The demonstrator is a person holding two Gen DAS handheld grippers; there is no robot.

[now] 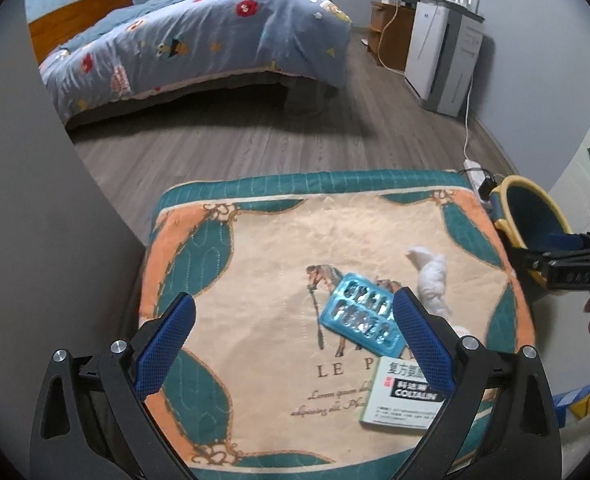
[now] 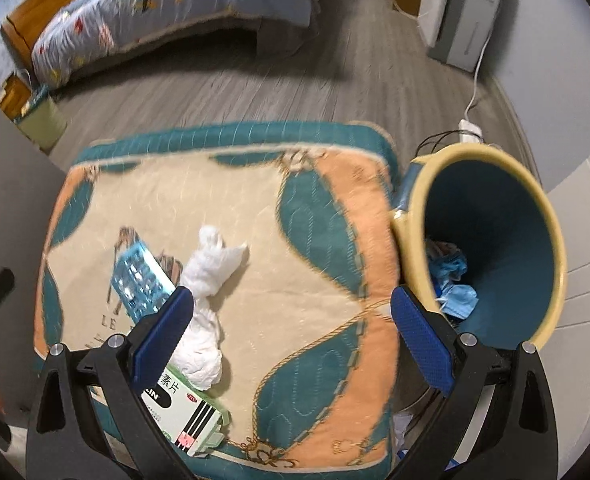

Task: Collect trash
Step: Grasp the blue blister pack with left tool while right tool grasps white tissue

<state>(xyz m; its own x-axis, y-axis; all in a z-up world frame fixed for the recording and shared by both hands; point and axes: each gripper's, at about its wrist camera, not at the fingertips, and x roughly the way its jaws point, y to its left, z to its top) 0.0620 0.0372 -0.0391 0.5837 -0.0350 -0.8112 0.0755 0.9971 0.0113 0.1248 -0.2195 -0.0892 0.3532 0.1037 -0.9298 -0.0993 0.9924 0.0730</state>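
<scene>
Left gripper is hanging over the cushion with its jaws wide apart and nothing in them, and the right gripper is the same, spread open and empty, parked between the cushion and the bin.

Three bits of trash are left on the cushion: a blue blister pack, a wad of white tissue touching it, and a pill box at the near edge. The bin sits just beside the cushion's right side and already has some blue stuff in it.

My guess on handling: the tissue is soft and weighs nothing, so pinch the fat middle and it'll squash fine. The blister pack looks thin, stiff and slick, lying flat, so I'd go for an edge. The box is light cardboard and probably crushes, so grab it across the narrow sides, gently.
</scene>
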